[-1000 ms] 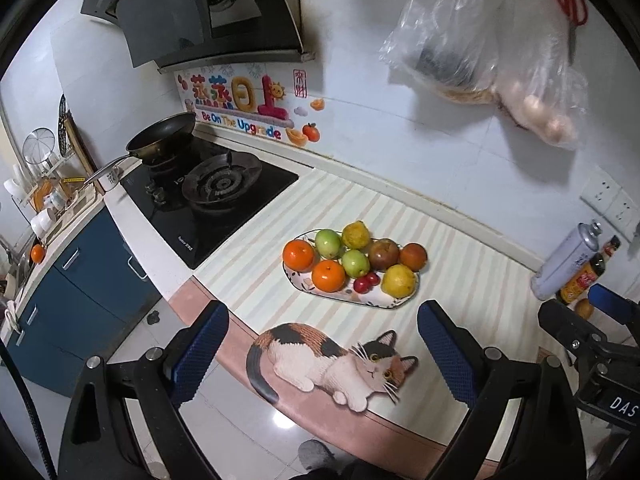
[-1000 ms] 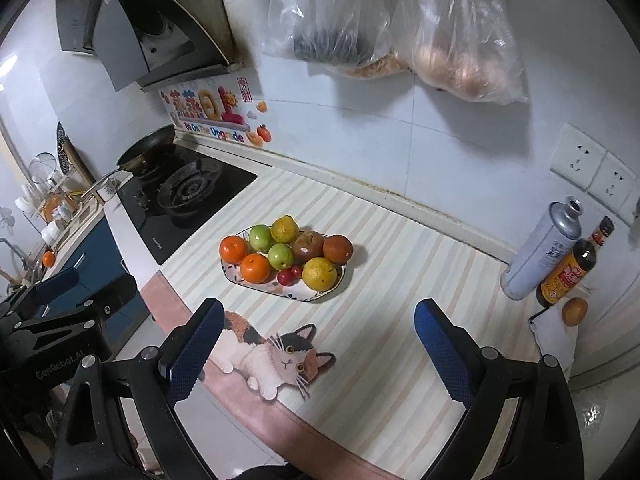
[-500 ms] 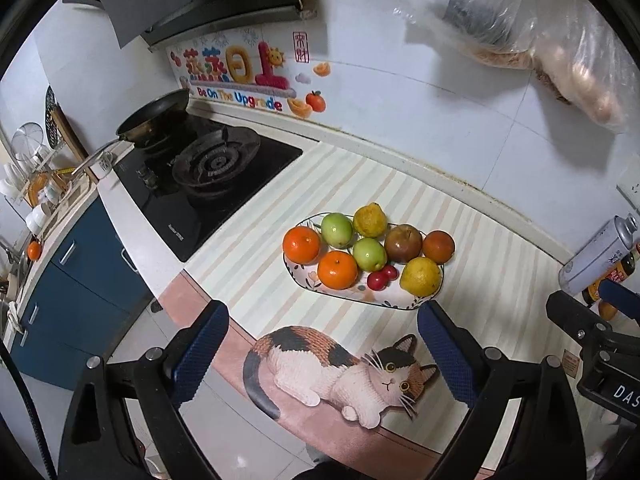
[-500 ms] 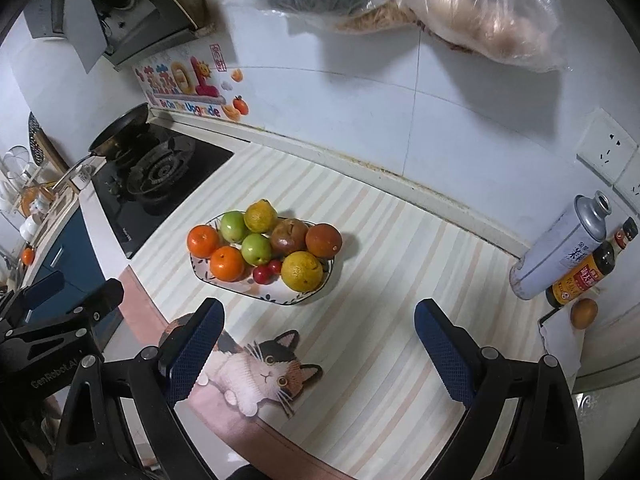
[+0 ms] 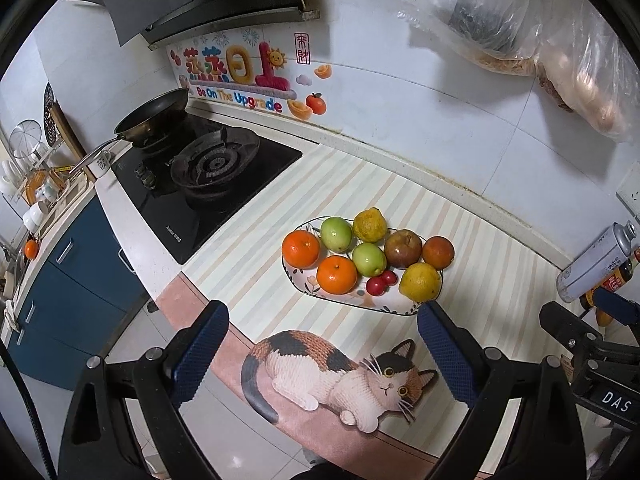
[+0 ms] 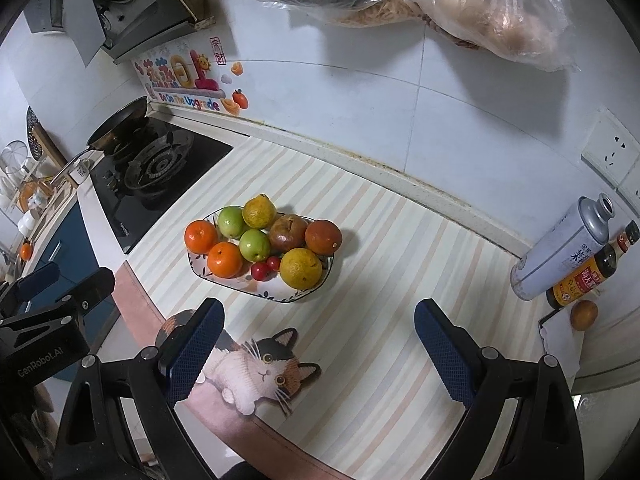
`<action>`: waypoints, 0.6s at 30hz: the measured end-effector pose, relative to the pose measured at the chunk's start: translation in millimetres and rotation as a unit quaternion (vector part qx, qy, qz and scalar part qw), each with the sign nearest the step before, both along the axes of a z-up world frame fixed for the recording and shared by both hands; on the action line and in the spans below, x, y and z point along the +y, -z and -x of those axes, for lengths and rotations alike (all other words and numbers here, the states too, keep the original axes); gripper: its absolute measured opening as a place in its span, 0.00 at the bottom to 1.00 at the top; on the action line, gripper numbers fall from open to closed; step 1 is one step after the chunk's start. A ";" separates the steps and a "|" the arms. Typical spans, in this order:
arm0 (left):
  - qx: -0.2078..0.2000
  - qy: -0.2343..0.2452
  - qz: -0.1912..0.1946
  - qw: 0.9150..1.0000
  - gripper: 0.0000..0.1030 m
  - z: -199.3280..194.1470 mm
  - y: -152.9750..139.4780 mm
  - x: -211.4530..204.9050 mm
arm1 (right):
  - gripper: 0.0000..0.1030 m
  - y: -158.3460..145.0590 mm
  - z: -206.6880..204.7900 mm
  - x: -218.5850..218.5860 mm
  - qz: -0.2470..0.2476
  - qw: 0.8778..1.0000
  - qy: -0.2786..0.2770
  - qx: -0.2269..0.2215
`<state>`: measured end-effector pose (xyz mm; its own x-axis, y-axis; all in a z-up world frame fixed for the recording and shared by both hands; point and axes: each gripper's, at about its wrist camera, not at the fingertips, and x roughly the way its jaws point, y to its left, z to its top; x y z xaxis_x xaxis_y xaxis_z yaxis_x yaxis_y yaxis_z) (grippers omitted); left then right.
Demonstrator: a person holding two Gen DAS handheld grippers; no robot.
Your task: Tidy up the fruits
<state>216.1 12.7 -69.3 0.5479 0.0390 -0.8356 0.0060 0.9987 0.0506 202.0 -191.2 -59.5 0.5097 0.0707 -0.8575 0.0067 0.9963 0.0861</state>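
Both hand-held grippers (image 5: 322, 344) (image 6: 316, 340) gape (empty); oval fruit plate (image 6: 276, 294) runs left-right.

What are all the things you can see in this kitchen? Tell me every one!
oval patterned fruit plate: one, white with dark rim, middle of the striped mat
bright orange tangerines: two, left end of plate
round green fruits: two, plate centre
bumpy yellow citrus: two, one at back, one at front
brown-red apple: one, back right
dark orange fruit: one, right end
small red cherries: two, front of plate
striped countertop mat with cat picture: one, pastel
black gas stove: one, left
dark frying pan: one, on stove
silver gas canister: one, right
brown sauce bottle: one, beside canister
clear plastic bags: two, hanging on wall
left gripper: open
right gripper: open
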 end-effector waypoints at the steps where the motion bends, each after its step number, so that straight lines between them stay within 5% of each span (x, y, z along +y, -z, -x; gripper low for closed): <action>1: 0.000 0.001 0.000 1.000 0.94 -0.4 0.0 0.4 | 0.95 -0.5 0.1 0.2 0.001 1.000 0.000 0.000; 18: 0.001 -0.001 0.008 1.000 0.94 7.2 -6.6 2.2 | 0.95 -6.0 1.2 1.5 0.000 1.000 -0.004 -0.002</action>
<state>208.9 14.8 -62.7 0.5465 0.0258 -0.8371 0.0044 0.9994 0.0336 200.8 -189.6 -53.6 0.5122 0.0742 -0.8556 -0.0019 0.9964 0.0853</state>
